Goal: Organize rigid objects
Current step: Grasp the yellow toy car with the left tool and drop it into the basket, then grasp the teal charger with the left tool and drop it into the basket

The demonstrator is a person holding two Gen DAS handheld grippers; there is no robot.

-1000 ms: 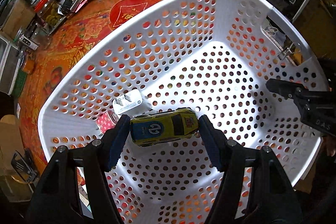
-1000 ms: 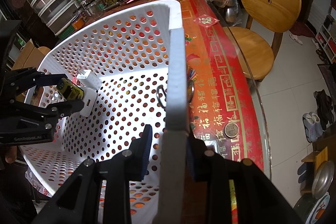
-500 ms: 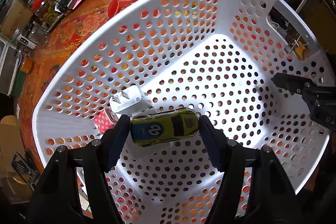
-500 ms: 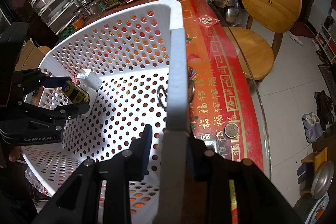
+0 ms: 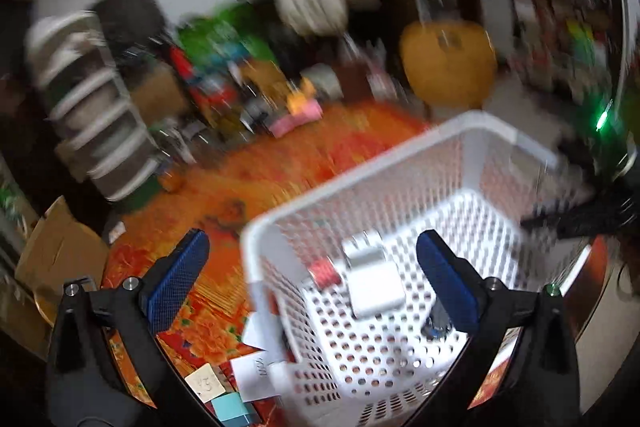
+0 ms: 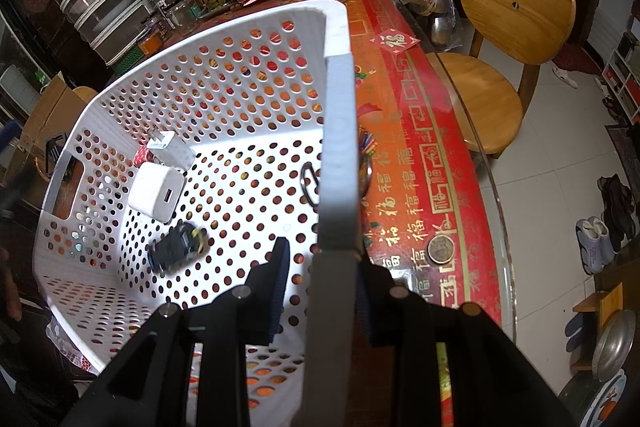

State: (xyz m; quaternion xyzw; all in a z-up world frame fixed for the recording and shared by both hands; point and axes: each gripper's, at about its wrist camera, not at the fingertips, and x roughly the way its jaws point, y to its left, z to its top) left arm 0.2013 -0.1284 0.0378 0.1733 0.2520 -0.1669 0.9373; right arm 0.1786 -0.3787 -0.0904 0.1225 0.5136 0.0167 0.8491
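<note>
The left gripper (image 5: 312, 267) hangs above the near corner of the white perforated plastic basket (image 6: 240, 99), angled down toward it, its jaws opening wide with nothing between the blue pads (image 5: 180, 275); this view is smeared by motion. The right gripper (image 6: 320, 287) points steeply down and is clamped narrowly on the basket's rim, one finger inside the wall and one outside.

Four things lie on the basket floor: two white plastic charger blocks, the larger (image 6: 157, 191) showing a port and the smaller (image 6: 170, 149) showing its prongs; one small red patterned cube (image 6: 142, 155), tucked just behind the smaller charger; and one yellow and blue toy car (image 6: 178, 245), lying wheels-up (its dark underside shows) just beside the larger charger, free of both grippers.

The basket stands on a bench covered in a red and gold printed cloth (image 6: 408, 163). One round coin (image 6: 442, 249) rests on that cloth near the right gripper.
</note>
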